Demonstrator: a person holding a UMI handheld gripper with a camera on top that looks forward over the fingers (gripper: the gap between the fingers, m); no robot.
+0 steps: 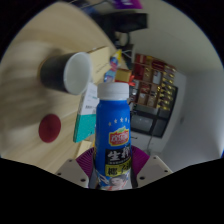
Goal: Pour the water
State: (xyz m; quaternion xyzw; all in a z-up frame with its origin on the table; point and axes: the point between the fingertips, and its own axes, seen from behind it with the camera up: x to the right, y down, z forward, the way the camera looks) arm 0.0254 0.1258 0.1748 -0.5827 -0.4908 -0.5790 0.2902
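**bench_lurker:** Closest thing to the lens is the bottle [113, 135], standing right between the two fingers of the gripper [113, 178]. White cap end, blue body, an orange-red label patch about midway up, and some green and white printing lower down. The view is tipped over quite a bit, so the table [30, 75] looks slanted behind it.

**pourcheck:** Are the fingers actually clamped on it, or just sitting around it?

**bench_lurker:** Looks clamped to me. The pink pads [84, 163] show on both sides of the bottle's lower part and I can't see any gap between them and the plastic. So pinching the bottle, not spread.

**pourcheck:** Where's the thing it pours into?

**bench_lurker:** A cup [67, 71], dark outside with a pale rim and a black-looking inside, sits on the light wooden table beyond the bottle's top and off to one side. The bottle's top end is near the cup but not touching it, and not over its mouth. I can't tell whether the cap is on or off, and I can't see any water running.

**pourcheck:** Anything else on that table?

**bench_lurker:** A small red round thing [50, 126], lying flat, apart from the cup. Could be a lid, can't say. Just behind the bottle there's a dark blue flat object [88, 122], partly hidden. Past the table edge there's a shelf [152, 85] stuffed with colourful packages, too small to read, and something purple [128, 5] beyond that.
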